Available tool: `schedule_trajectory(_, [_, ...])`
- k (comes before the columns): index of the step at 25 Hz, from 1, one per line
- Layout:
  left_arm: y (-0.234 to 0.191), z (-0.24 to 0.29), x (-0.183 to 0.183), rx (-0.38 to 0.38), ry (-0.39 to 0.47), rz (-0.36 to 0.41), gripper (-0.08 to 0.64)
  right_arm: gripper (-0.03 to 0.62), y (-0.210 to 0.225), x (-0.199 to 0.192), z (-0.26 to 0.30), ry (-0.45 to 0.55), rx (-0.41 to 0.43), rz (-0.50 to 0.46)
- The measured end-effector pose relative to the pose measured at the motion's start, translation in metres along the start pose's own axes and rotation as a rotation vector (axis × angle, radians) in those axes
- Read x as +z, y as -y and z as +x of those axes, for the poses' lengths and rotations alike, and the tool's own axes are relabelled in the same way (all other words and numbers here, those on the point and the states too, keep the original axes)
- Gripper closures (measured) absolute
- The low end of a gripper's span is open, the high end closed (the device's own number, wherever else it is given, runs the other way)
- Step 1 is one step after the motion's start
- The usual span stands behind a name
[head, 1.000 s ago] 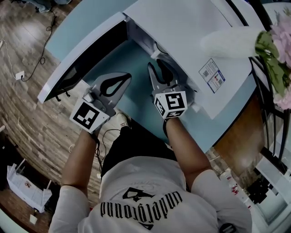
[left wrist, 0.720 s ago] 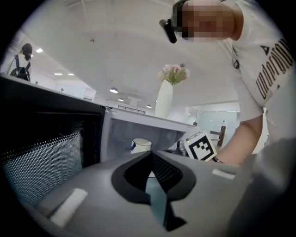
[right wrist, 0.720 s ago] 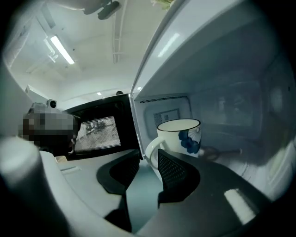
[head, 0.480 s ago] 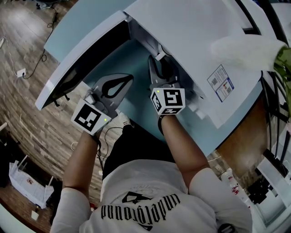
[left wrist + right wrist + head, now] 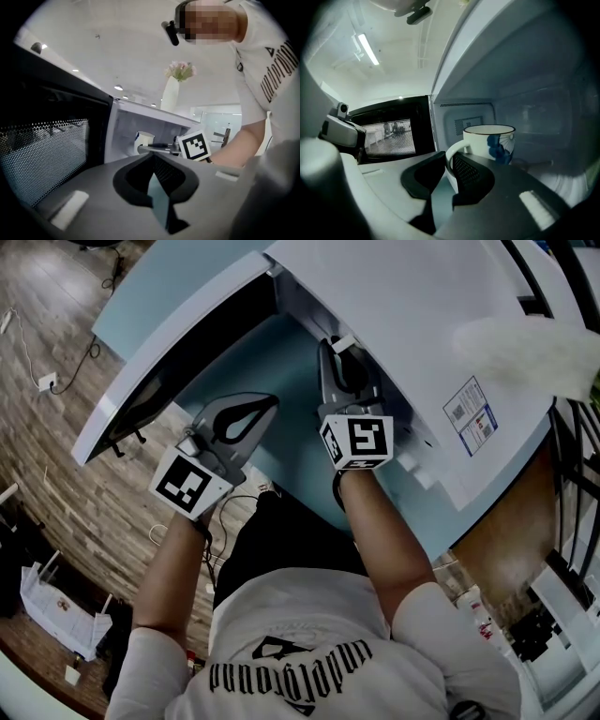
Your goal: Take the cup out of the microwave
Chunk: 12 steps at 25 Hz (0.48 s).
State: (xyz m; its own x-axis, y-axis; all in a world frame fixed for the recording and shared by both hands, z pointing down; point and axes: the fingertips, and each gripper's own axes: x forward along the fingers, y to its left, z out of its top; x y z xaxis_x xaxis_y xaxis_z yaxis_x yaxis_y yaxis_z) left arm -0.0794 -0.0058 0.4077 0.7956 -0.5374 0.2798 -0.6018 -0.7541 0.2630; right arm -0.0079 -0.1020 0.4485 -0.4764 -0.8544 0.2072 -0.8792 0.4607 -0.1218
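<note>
A white cup (image 5: 490, 140) with a blue flower print stands inside the open white microwave (image 5: 412, 306); its handle faces outward. My right gripper (image 5: 447, 157) reaches into the cavity and its jaws are closing, with the cup's handle between them and both pads touching it. In the head view the right gripper (image 5: 342, 357) disappears under the microwave's top, and the cup is hidden there. My left gripper (image 5: 267, 401) hangs outside in front of the opening, shut and empty. From the left gripper view I see the cup (image 5: 143, 140) beyond the left gripper (image 5: 152, 157).
The microwave door (image 5: 169, 352) stands swung open to the left, its mesh window (image 5: 47, 154) close beside the left gripper. The microwave sits on a light blue counter (image 5: 281, 362). A white vase with pink flowers (image 5: 176, 84) stands on top. Wooden floor lies below.
My right gripper has pushed deeper into the microwave cavity. The left gripper has stayed nearly in place in front of the opening.
</note>
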Motion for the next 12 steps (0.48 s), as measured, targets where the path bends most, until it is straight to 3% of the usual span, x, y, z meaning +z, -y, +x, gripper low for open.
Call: schedule_trajectory(12, [0.01,-0.01,0.009,0.008,0.008,0.016,0.509,0.543,-0.009,0.012,-0.011,0.017,0.057,0.003])
